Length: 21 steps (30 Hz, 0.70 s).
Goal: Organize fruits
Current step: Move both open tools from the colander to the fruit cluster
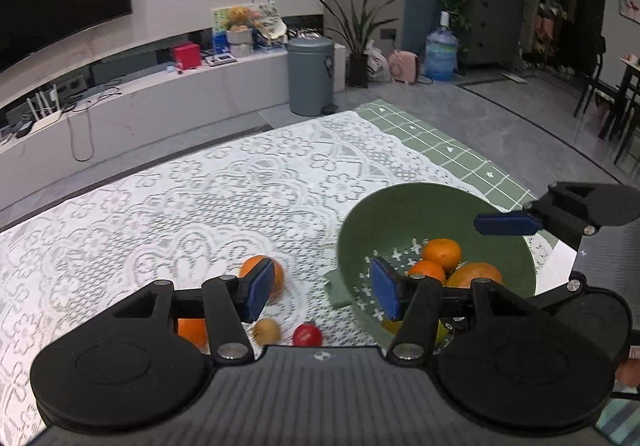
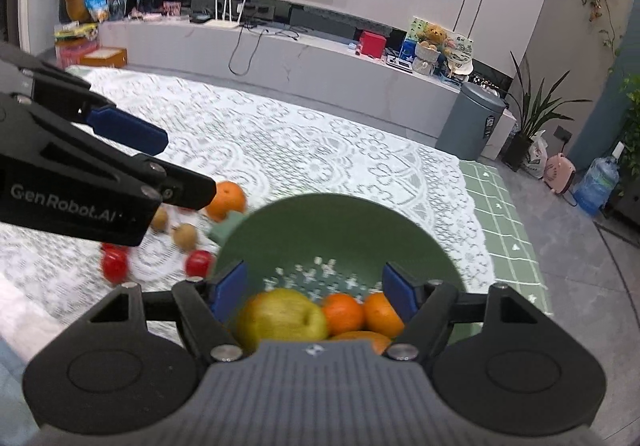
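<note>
Two open claws hover over a green bowl [image 2: 340, 230] of fruit on a lace-covered table [image 1: 180, 206].

Right claw [image 2: 316, 292] gapes empty above a blurred pear [image 2: 280, 316], probably; left claw [image 1: 324, 292] empty. Loose orange [image 1: 260, 272], kiwi [image 1: 267, 329], tomato [image 1: 307, 334] wait beside the bowl: descend squarely, close gently.

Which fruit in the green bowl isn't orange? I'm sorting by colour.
The yellow-green apple, the biggest fruit in the green bowl, on the left in the right wrist view; the others beside it are orange.

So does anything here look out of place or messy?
Nothing is spilled or damaged. Several fruits lie loose on the lace tablecloth beside the green bowl: an orange, two red fruits and brownish ones, while others already sit inside the bowl.
</note>
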### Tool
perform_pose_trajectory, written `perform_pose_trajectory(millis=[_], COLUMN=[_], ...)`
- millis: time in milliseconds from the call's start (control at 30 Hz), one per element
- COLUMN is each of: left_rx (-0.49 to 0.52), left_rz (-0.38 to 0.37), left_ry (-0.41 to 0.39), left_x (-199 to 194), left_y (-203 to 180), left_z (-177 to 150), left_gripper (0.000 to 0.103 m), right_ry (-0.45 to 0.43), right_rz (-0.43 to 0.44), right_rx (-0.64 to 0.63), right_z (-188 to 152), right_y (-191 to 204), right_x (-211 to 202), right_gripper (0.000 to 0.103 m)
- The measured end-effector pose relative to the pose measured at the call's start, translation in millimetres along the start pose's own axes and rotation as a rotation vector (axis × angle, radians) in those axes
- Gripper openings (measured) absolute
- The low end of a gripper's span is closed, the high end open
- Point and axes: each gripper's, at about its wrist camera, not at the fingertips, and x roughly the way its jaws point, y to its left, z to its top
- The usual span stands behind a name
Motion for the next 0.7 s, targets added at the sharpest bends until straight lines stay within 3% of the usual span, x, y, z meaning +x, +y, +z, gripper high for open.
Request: perform_pose_trajectory(millis=[400, 700], left_rx=[-0.106, -0.213], left_rz=[0.075, 0.096], left_ry=[-0.038, -0.037], left_x=[-35.6, -50.2], left_y=[36.7, 68.0], left_z=[-29.5, -59.1], left_gripper=[0.065, 0.065], right_ry=[-0.014, -0.041], right_rz=[0.113, 0.137], right_rx=[0.107, 0.112], right_z=[-8.6, -16.7], right_y=[45.4, 78.6], right_x=[-7.8, -9.5], right_gripper=[0.072, 0.072])
